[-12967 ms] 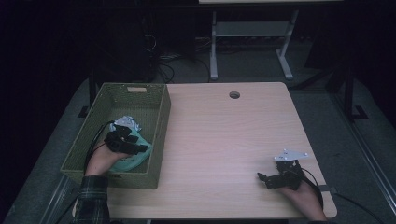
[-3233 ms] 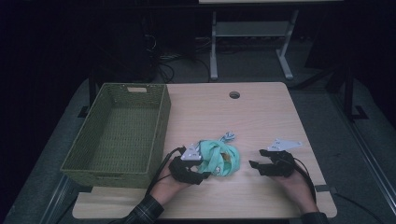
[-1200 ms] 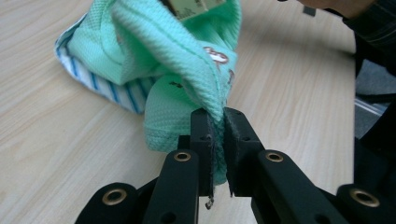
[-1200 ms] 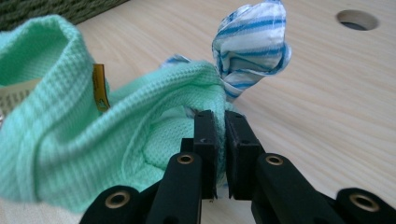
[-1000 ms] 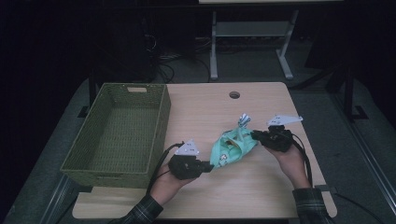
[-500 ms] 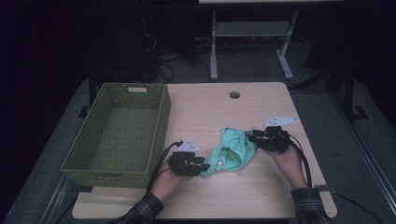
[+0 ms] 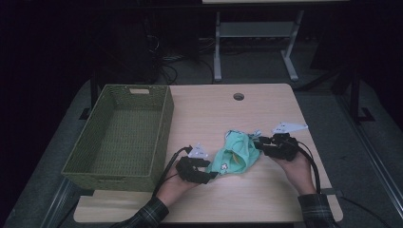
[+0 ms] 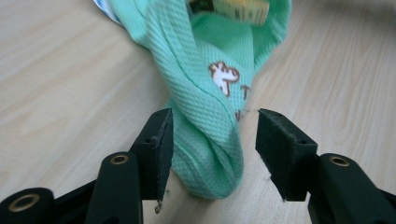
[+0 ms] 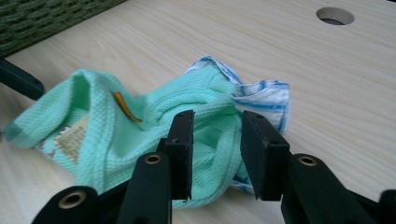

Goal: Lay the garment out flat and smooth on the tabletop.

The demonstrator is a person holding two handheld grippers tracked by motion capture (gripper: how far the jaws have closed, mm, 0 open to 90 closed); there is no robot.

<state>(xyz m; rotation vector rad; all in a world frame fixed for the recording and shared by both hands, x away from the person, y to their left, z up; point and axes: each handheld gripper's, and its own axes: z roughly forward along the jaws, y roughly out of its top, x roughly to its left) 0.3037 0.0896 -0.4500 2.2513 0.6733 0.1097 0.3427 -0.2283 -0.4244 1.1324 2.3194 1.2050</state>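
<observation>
Left gripper view — mint garment (image 8: pixel 205 116) print unreadable; left tool (image 8: pixel 212 154) just released; right tool (image 9: pixel 215 154) parted.

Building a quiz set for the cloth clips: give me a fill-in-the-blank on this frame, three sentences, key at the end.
1. The mint-green garment lies on the ____, between the two grippers.
2. The woven basket stands on the person's ____ side of the table.
3. The blue stripes on the garment's lining show beside the jaws of the ____ gripper.

Missing words: table; left; right
</observation>
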